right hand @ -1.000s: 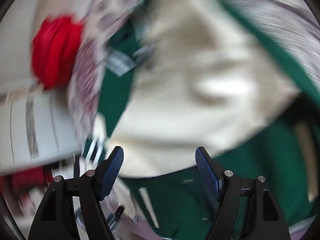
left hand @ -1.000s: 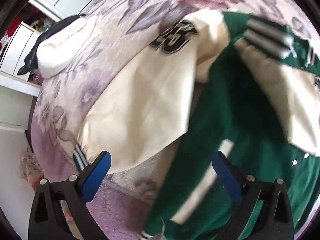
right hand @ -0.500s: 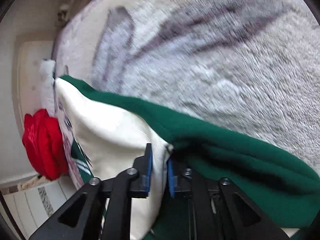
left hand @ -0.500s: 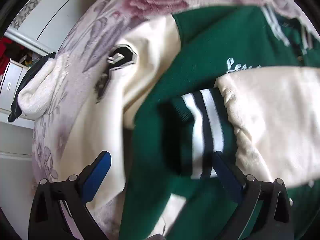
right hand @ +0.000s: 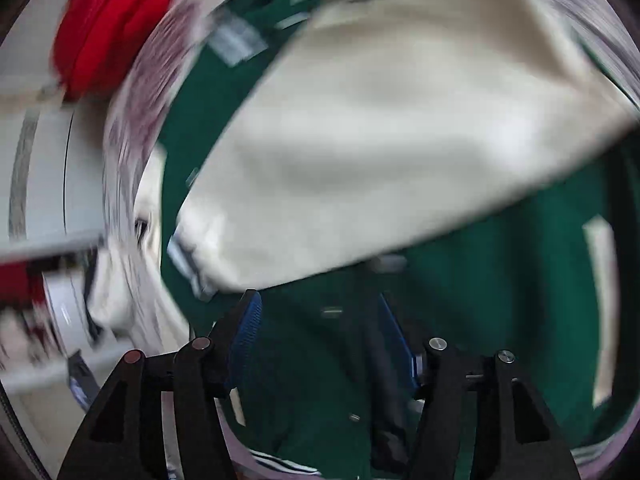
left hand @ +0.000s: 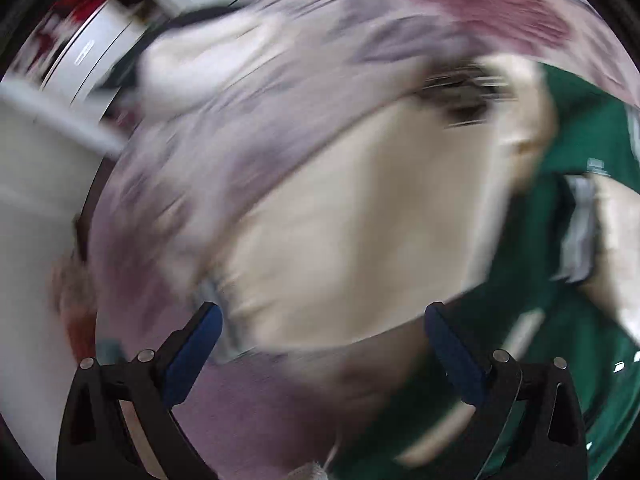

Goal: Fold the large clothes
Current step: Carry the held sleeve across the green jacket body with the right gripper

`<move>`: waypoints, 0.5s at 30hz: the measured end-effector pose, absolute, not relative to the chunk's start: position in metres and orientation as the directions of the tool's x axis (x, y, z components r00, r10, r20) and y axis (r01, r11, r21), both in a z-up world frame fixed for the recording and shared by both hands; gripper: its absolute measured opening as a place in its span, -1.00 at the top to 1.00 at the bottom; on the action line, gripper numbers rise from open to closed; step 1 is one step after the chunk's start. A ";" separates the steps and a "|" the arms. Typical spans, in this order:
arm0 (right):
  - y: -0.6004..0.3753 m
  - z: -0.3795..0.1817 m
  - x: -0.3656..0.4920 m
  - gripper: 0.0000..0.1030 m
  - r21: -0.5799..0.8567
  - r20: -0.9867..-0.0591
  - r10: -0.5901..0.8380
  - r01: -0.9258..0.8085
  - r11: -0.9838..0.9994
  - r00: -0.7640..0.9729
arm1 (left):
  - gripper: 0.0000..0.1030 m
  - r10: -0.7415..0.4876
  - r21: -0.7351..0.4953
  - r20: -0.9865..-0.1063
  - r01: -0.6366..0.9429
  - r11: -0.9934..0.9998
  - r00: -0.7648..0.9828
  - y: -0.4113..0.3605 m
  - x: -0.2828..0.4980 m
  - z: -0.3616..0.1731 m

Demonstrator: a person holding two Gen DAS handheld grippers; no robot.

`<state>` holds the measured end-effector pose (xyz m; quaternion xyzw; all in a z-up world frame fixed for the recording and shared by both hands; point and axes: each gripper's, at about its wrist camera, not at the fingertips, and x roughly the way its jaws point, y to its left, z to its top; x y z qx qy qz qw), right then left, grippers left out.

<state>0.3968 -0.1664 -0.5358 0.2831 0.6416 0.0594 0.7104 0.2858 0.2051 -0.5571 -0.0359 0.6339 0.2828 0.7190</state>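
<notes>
A green varsity jacket (left hand: 560, 320) with cream sleeves lies on a floral blanket. Both views are blurred by motion. In the left wrist view one cream sleeve (left hand: 360, 232) with a dark patch lies spread ahead of my left gripper (left hand: 320, 344), which is open and empty above the sleeve's cuff end. In the right wrist view the other cream sleeve (right hand: 400, 132) lies folded across the green body (right hand: 500, 280). My right gripper (right hand: 320, 336) is open and empty just above the green fabric.
The floral blanket (left hand: 280, 92) covers the bed. A white garment (left hand: 200, 64) lies at its far left. A red item (right hand: 108, 20) sits at the bed's edge. White furniture (right hand: 40, 160) stands beside the bed.
My right gripper was shut on the jacket's edge half a second ago and is now open and pulled back. My left gripper has swung left, from the striped cuff to the spread cream sleeve.
</notes>
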 end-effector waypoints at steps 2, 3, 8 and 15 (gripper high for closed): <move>-0.086 -0.542 0.438 -0.21 0.337 -0.935 0.330 0.036 0.941 0.127 | -1.00 0.351 0.309 -0.936 -0.523 0.795 -0.020 0.248 0.252 -0.563; -0.062 -0.549 0.446 -0.21 0.241 -0.960 0.250 -0.086 0.967 0.122 | -1.00 0.336 0.304 -0.941 -0.546 0.781 -0.044 0.259 0.240 -0.568; 0.074 -0.602 0.453 0.17 -0.249 -0.963 -0.152 -0.527 0.813 0.220 | -0.99 0.078 0.099 -0.995 -0.705 0.702 -0.062 0.303 0.178 -0.598; 0.076 -0.590 0.475 0.33 -0.130 -0.976 -0.077 -0.262 0.956 0.205 | -0.99 -0.309 -0.421 -0.898 -0.817 0.393 0.314 0.318 0.171 -0.639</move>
